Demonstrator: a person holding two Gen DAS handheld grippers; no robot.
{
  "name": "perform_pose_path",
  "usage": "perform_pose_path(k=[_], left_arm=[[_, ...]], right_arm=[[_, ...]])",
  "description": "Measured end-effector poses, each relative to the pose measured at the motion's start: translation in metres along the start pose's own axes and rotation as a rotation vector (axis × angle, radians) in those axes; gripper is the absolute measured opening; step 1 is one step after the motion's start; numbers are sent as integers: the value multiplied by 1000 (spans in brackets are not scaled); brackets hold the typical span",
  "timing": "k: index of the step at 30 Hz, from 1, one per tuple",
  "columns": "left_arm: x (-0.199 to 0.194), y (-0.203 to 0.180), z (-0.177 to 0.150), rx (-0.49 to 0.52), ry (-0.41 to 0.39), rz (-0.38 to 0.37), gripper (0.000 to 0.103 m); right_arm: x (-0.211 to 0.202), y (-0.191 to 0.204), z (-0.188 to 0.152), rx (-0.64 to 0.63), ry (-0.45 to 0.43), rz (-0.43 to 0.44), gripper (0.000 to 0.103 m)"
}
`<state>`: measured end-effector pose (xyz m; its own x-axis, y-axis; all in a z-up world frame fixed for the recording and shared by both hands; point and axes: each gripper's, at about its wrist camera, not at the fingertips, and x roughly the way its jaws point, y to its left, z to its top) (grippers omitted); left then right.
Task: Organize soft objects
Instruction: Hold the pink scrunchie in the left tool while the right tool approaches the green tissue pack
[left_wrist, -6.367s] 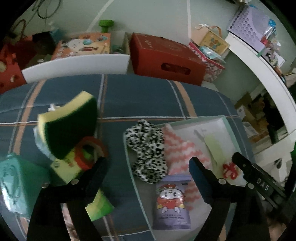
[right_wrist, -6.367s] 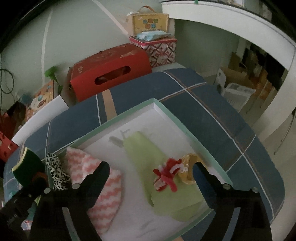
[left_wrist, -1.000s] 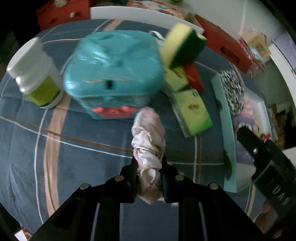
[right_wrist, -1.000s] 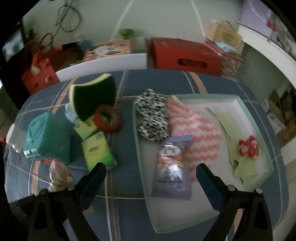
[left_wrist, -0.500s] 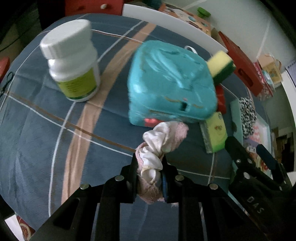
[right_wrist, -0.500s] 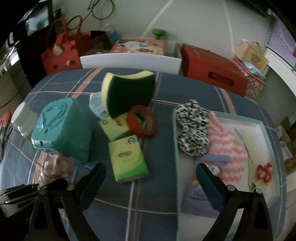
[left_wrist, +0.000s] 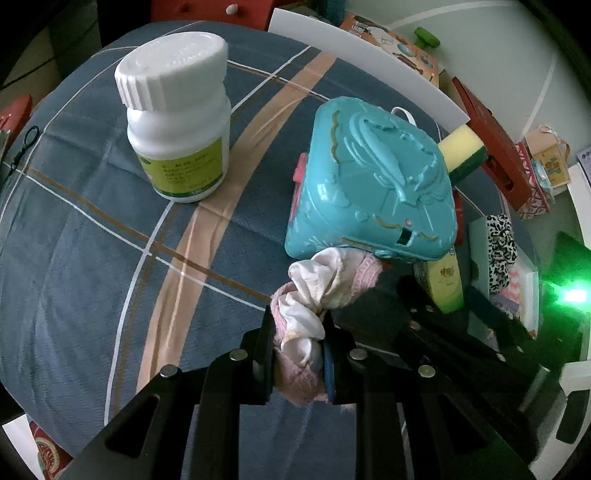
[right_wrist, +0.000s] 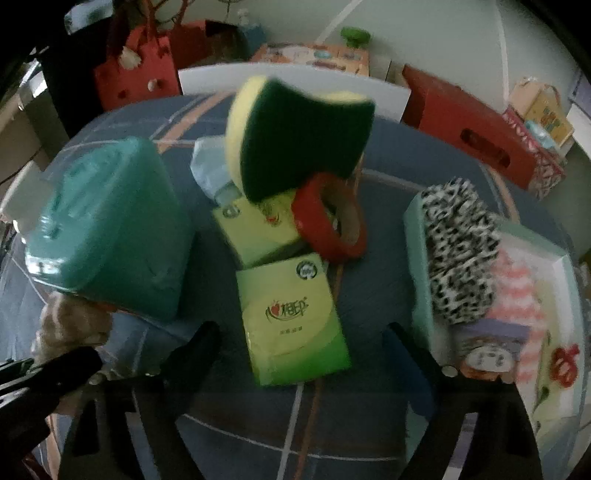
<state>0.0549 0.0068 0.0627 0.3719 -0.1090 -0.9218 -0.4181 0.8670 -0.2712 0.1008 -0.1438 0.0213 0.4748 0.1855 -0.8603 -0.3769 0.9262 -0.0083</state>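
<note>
The left gripper clamps the pink scrunchie. The right gripper, jaws just narrowing yet empty, straddles a green tissue pack. Rightward, the tray holds the leopard scrunchie; ahead, the sponge waits.

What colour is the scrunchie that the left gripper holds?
Pale pink and white scrunchie, clearest in the left wrist view.

scrunchie: soft cloth | teal case: glossy plastic | tablecloth: matt woven
</note>
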Motion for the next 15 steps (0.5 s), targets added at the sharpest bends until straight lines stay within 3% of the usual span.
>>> perform_pose_path(k=[9,15], left_arm=[[13,-9,3,1,6,1,21],[11,-10,3,5,6,3,21]], right_arm=[[7,2,0,-2,-30,6,86],[0,2,2,8,-43,12,57]])
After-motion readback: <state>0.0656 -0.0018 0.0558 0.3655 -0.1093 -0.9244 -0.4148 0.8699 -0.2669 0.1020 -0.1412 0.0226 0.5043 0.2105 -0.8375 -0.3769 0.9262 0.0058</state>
